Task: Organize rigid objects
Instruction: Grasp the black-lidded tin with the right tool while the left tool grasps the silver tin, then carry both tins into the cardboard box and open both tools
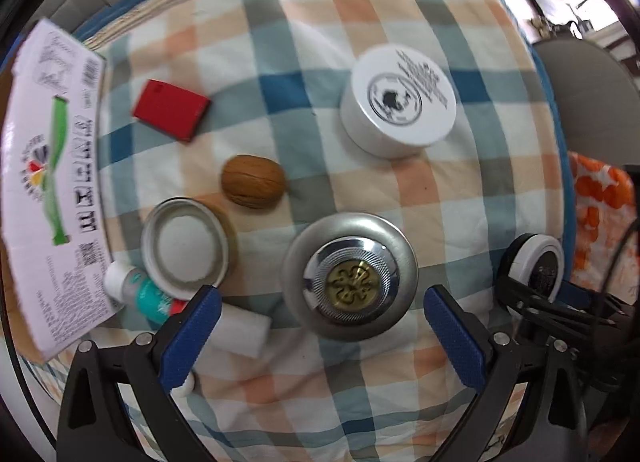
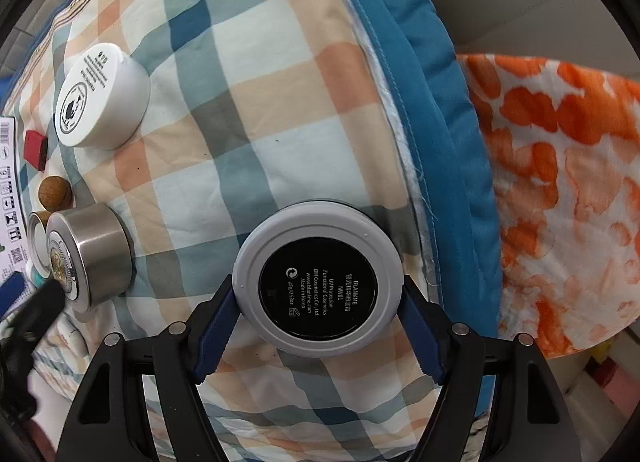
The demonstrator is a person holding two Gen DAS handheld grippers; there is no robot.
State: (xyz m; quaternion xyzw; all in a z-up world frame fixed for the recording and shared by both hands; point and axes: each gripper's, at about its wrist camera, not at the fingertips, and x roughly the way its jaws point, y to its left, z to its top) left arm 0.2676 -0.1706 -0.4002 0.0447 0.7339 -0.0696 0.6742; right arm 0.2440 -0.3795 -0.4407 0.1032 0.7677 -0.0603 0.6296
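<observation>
My left gripper (image 1: 320, 306) is open, its blue fingers either side of a round silver metal tin (image 1: 349, 276) with a gold emblem, above the checked quilt. My right gripper (image 2: 318, 294) is shut on a white round cosmetic compact (image 2: 318, 278) with a black label; the compact also shows in the left wrist view (image 1: 538, 262). A white cream jar (image 1: 398, 100), a walnut (image 1: 253, 181), a red block (image 1: 171, 110), an open small tin (image 1: 184, 248) and a small teal-and-white tube (image 1: 140, 290) lie on the quilt. The silver tin (image 2: 90, 258) and jar (image 2: 98, 96) show in the right wrist view.
A printed white cardboard box flap (image 1: 48, 182) lies along the left. A white cylinder (image 1: 244, 330) lies by my left finger. The quilt's blue edge (image 2: 420, 102) runs on the right, with an orange-and-white cloth (image 2: 560, 202) beyond it.
</observation>
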